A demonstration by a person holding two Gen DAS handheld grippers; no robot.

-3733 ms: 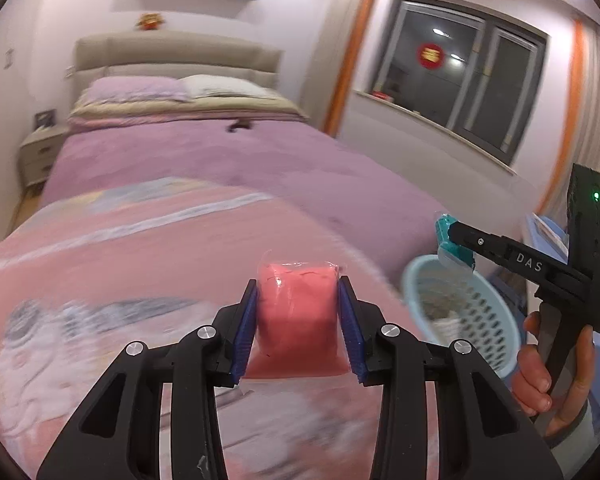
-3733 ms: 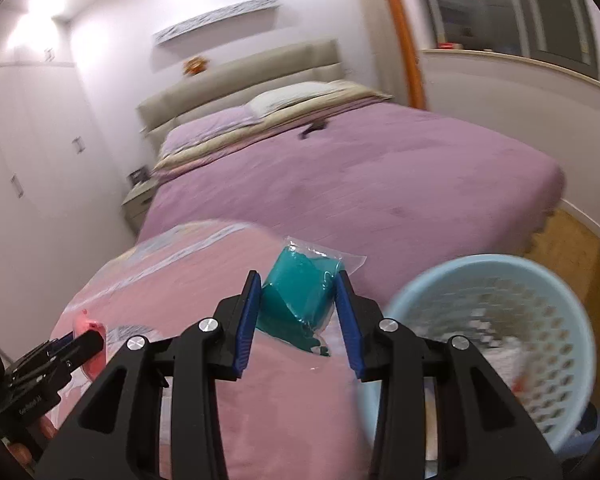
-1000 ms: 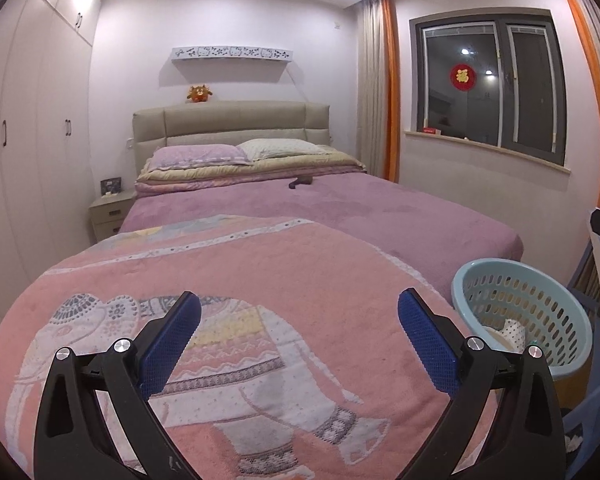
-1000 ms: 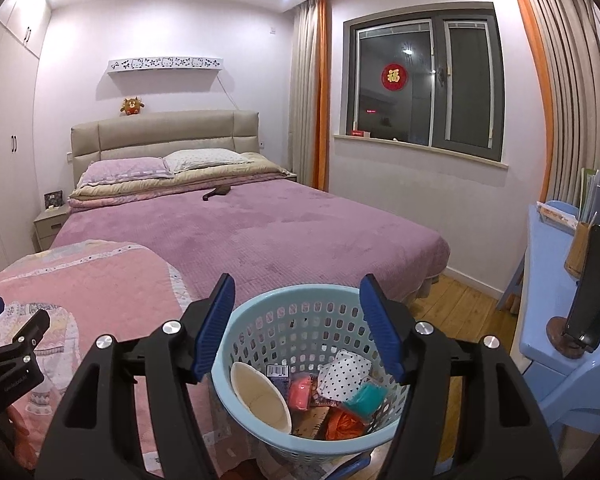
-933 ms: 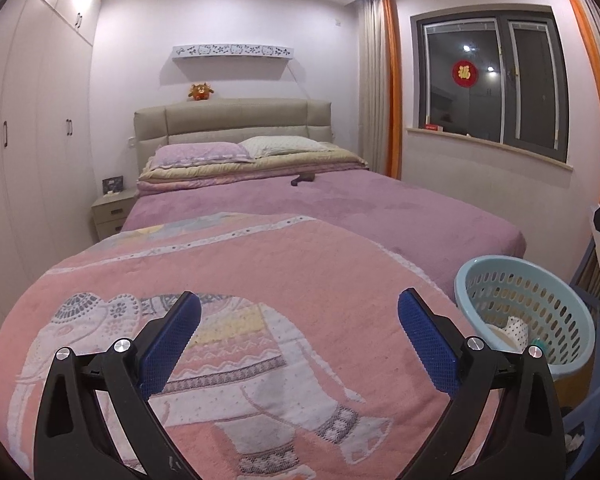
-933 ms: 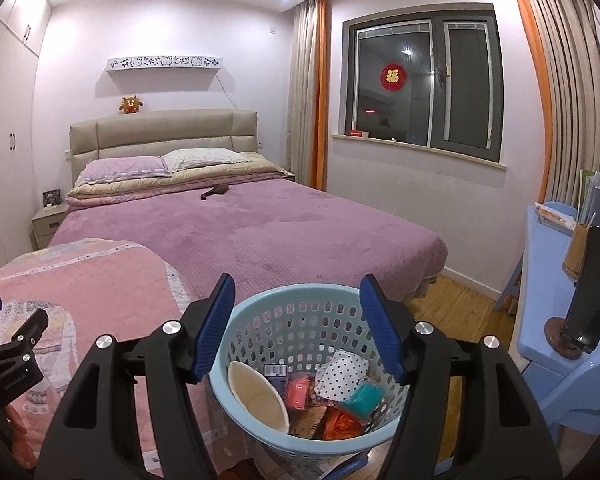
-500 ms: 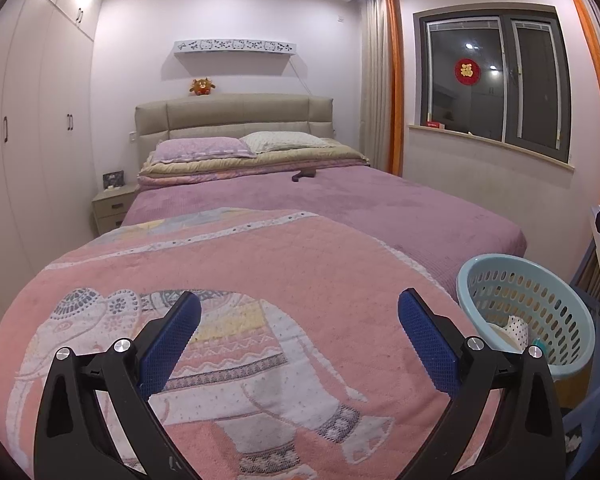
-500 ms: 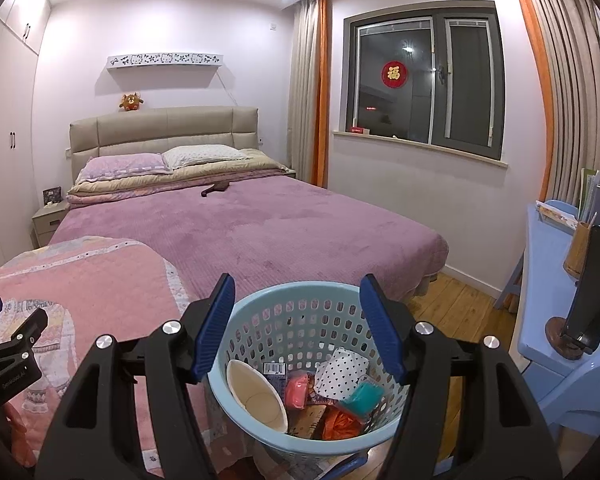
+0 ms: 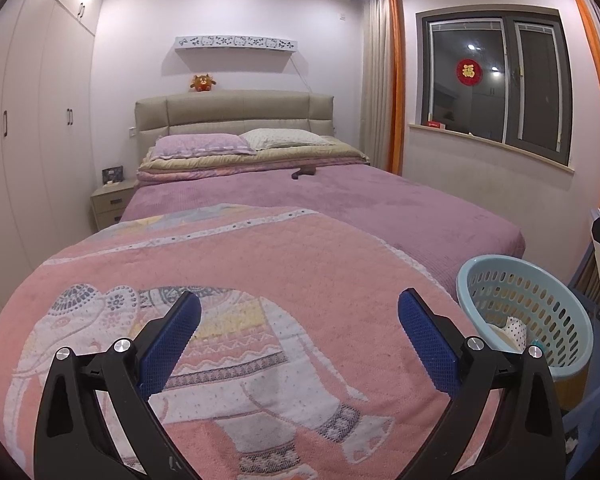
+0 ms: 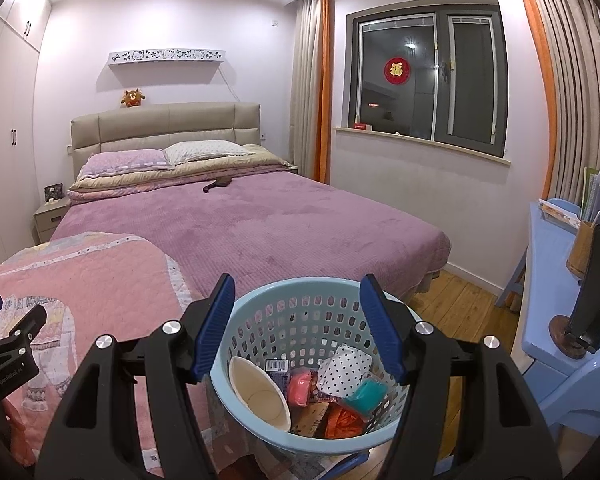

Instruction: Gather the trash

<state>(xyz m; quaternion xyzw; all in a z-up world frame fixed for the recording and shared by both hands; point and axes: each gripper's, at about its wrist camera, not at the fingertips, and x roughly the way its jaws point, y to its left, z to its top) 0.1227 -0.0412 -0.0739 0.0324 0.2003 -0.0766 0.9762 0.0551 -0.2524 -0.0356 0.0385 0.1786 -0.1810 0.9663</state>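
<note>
While both grippers, left gripper point(image 9: 298, 320) and right gripper point(image 10: 297, 312), gaped empty, trash filled the basket point(image 10: 260, 296). Collection looked finished; next called for scanning the blanket point(image 9: 260, 248).

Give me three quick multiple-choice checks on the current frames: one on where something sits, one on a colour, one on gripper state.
1. Where does the pink packet lie?
A. on the elephant blanket
B. inside the basket
C. on the windowsill

2. What colour is the basket?
A. light blue
B. orange
C. black

3. How does the right gripper stand?
A. shut on a teal packet
B. shut on nothing
C. open, holding nothing

Answers:
1 B: the packet lies among the trash at the basket's bottom, between a paper cup and the teal packet.
2 A: the perforated wall and rim are light blue in both views.
3 C: the blue pads are wide apart above the basket, with nothing between them.
</note>
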